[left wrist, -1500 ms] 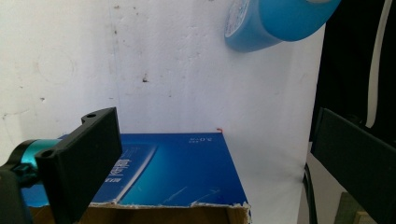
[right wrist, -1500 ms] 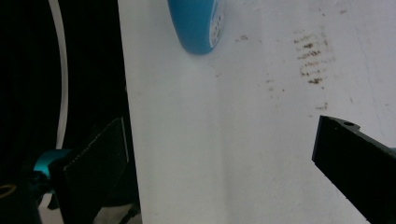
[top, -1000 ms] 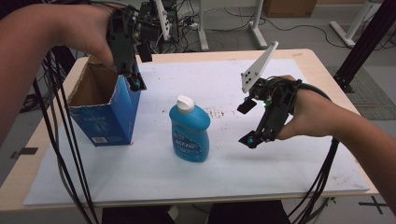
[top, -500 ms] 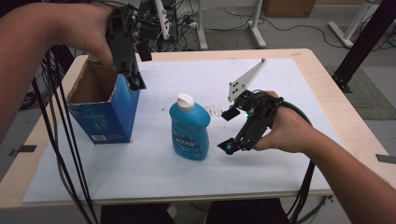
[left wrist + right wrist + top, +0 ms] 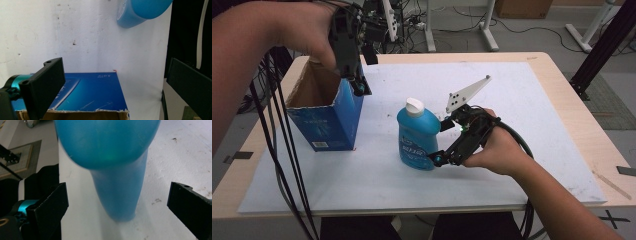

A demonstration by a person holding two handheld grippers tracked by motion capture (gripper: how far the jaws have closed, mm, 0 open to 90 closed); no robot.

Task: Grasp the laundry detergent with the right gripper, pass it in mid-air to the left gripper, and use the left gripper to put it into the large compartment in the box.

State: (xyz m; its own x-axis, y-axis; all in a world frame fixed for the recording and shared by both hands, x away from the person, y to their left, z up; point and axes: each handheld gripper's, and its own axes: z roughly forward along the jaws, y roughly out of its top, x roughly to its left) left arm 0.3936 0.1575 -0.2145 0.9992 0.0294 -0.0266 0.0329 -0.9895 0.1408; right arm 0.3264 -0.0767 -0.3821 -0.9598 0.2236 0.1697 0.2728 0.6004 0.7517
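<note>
White-papered table point(image 5: 522, 165): our right tool point(image 5: 443, 142) spread wide around blue detergent bottle point(image 5: 416, 135), untouching; our left tool point(image 5: 358, 85) released above blue carton point(image 5: 329, 122).

Table: pale wooden top point(image 5: 562, 95), covered by a white sheet point(image 5: 522, 100).
Floor: grey point(image 5: 537, 25), loose cables point(image 5: 447, 25), white stand legs point(image 5: 484, 30).

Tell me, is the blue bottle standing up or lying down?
Standing up. The blue plastic bottle rests on its base on the white table sheet, with its white cap on top.
</note>
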